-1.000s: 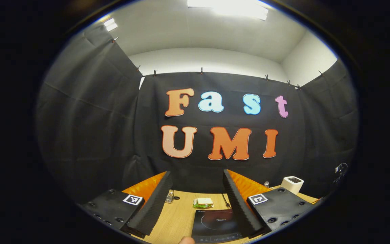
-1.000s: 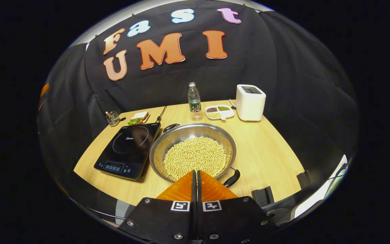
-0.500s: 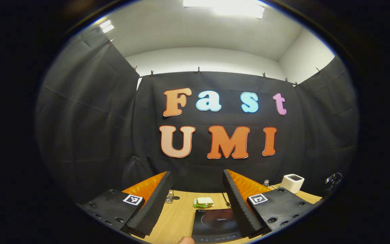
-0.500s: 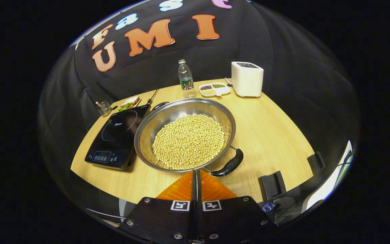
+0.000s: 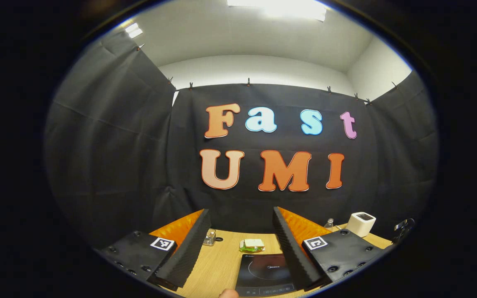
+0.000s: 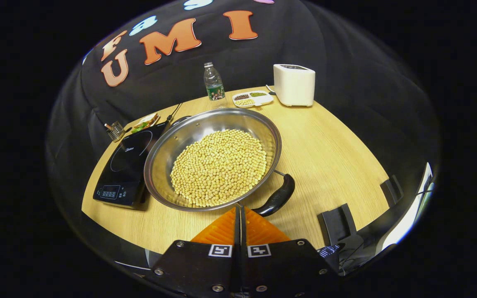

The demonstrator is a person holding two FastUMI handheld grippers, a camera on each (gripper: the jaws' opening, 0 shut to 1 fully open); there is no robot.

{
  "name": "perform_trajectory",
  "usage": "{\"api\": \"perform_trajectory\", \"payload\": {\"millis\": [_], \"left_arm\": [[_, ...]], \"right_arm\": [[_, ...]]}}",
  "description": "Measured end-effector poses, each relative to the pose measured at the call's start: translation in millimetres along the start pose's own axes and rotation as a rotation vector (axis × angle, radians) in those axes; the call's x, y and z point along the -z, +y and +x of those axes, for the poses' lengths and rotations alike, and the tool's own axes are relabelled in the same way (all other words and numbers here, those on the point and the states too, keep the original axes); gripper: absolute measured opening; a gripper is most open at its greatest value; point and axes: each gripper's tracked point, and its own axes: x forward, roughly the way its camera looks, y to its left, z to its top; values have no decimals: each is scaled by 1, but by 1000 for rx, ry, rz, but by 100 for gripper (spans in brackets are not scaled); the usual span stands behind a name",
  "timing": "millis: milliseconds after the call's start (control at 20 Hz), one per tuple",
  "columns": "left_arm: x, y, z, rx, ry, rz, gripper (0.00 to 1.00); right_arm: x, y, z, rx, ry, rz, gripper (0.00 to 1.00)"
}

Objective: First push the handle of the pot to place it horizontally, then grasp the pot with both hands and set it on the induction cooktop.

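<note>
Since the earlier frame, right gripper [image 6: 239, 209] has closed in on the pot [image 6: 213, 159], fingers pressed together just short of its handle [image 6: 278, 198]. Pot sits right of the induction cooktop [image 6: 124, 165]. Left gripper [image 5: 240, 231] hovers, fingers spread, empty.

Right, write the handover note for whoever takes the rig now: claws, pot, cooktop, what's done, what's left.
Right claw: shut, empty, low at the table's near edge, its tips just short of the pot's near handle.
Left claw: open, empty, held level over the table, with the cooktop ahead of it.
Pot: full of beans, on the table right beside the cooktop, not on it. The near handle points at an angle toward the front edge.
Done: nothing yet; neither claw touches the pot.
Left: push the handle horizontal, grip the pot with both claws, set it on the cooktop.
</note>
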Motion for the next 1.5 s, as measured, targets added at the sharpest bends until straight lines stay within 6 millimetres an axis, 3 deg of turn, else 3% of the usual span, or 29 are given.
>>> {"api": "perform_trajectory", "payload": {"millis": [750, 1500], "left_arm": [[6, 5, 6, -10, 10, -2, 98], [2, -7, 7, -1, 3, 11, 99]], "right_arm": [[-18, -31, 16, 81, -41, 18, 0], [-36, -50, 33, 87, -59, 48, 0]]}}
